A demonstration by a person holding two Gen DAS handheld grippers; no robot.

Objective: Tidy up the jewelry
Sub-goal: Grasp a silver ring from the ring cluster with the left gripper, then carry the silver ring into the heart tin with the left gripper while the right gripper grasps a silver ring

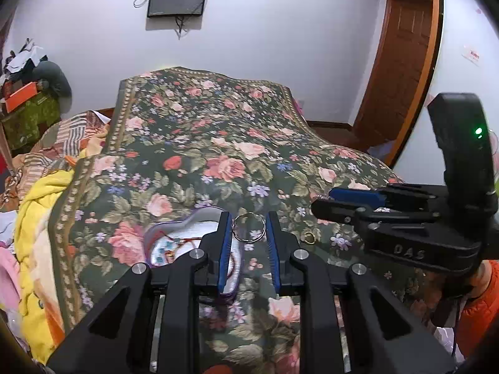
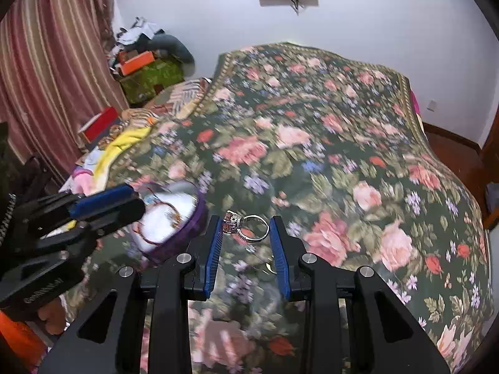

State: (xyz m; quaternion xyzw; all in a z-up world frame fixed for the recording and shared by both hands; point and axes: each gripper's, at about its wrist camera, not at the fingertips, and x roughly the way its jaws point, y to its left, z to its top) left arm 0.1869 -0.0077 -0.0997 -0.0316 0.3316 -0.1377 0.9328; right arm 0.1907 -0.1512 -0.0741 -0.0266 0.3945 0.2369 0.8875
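Note:
My left gripper (image 1: 248,227) is shut on a plain silver ring (image 1: 249,228), held between its blue pads above the bed. My right gripper (image 2: 246,227) is shut on a silver ring with a large stone (image 2: 244,224). An open purple jewelry box (image 1: 174,243) with a white lining and a red string bracelet lies on the floral bedspread just left of my left gripper; in the right wrist view the box (image 2: 168,221) is left of my right gripper. A small gold ring (image 1: 308,237) lies on the bedspread. The right gripper shows in the left wrist view (image 1: 330,202), the left gripper in the right wrist view (image 2: 134,199).
The floral bedspread (image 1: 202,143) covers the bed. Crumpled yellow and striped blankets (image 1: 40,205) lie at its left edge. A cluttered stand with an orange box (image 1: 21,96) is at the far left, a wooden door (image 1: 402,62) at the right, curtains (image 2: 46,71) at the left.

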